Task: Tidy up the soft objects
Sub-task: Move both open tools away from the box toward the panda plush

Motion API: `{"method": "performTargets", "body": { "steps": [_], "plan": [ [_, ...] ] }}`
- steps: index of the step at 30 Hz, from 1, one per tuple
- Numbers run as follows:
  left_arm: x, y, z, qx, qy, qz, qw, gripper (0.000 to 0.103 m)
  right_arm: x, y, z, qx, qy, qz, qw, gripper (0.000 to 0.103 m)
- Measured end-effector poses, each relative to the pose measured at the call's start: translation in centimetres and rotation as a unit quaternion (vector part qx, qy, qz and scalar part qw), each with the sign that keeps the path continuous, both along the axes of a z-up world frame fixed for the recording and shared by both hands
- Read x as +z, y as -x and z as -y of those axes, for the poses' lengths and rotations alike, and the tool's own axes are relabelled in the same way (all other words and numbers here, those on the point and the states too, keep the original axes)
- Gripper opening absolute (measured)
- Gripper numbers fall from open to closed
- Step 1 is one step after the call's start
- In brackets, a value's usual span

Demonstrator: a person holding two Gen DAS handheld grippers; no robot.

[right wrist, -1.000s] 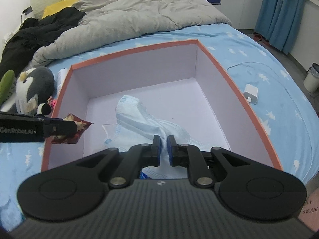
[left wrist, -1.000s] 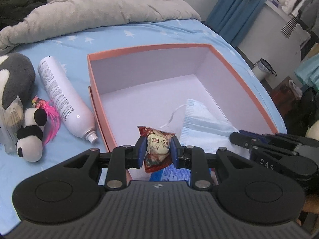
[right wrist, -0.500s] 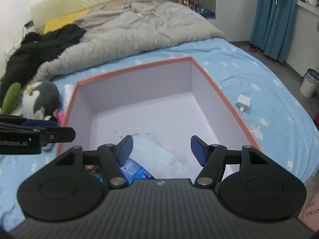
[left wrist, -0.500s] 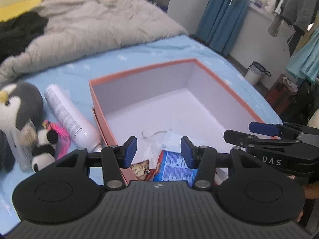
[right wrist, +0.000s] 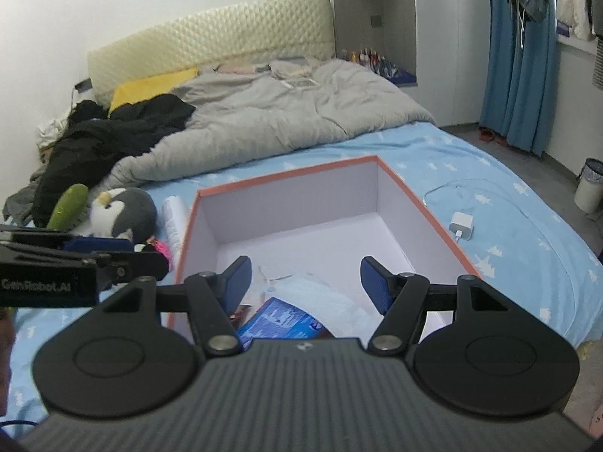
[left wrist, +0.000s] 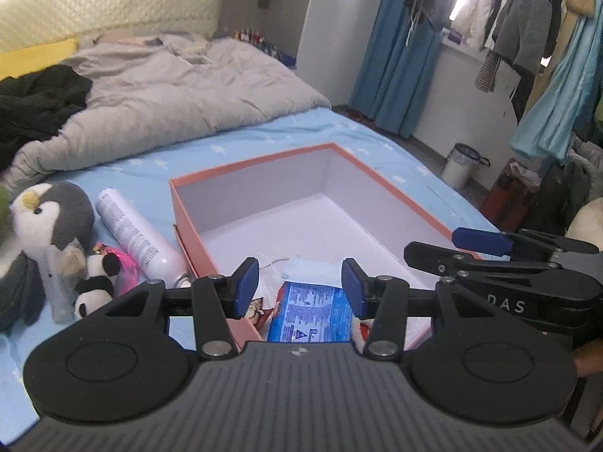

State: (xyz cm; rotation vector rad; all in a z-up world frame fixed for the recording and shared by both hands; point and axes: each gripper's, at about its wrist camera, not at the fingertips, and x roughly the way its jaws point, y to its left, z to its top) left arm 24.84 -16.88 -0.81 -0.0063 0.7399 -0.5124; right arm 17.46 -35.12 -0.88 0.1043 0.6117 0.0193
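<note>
I am holding my left gripper (left wrist: 299, 288) and right gripper (right wrist: 305, 282) spread apart, empty, above the face mask (right wrist: 331, 297) lying in the orange box (left wrist: 377, 179).

Mask (left wrist: 312, 265), packets (left wrist: 311, 314) inside box (left wrist: 377, 177).

Orange-rimmed box (left wrist: 264, 160) with pale lilac-white inside, on a light blue sheet (left wrist: 241, 143) scattered with small white stars.

In the box: a blue packet (left wrist: 311, 310) with white print, a pale blue face mask (right wrist: 331, 297) and a red-brown snack wrapper (left wrist: 258, 310). Alongside: a grey-and-white penguin plush (left wrist: 49, 211) with a yellow patch, a black-and-white panda toy (left wrist: 94, 286), a white spray can (left wrist: 132, 229) with dark lettering. Black grippers carry dark blue pads (left wrist: 247, 288). The duvet (right wrist: 264, 120) is grey, the curtains (right wrist: 520, 56) blue.
</note>
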Motion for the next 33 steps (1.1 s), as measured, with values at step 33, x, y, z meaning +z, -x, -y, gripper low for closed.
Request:
{"method": "performTargets", "body": {
  "steps": [33],
  "plan": [
    [-1.9,11.5,-8.9,0.058,0.039,-0.009,0.9975,0.055,-1.6,10.9,-6.4,0.016,-0.024,0.026,0.999,0.066]
  ]
}}
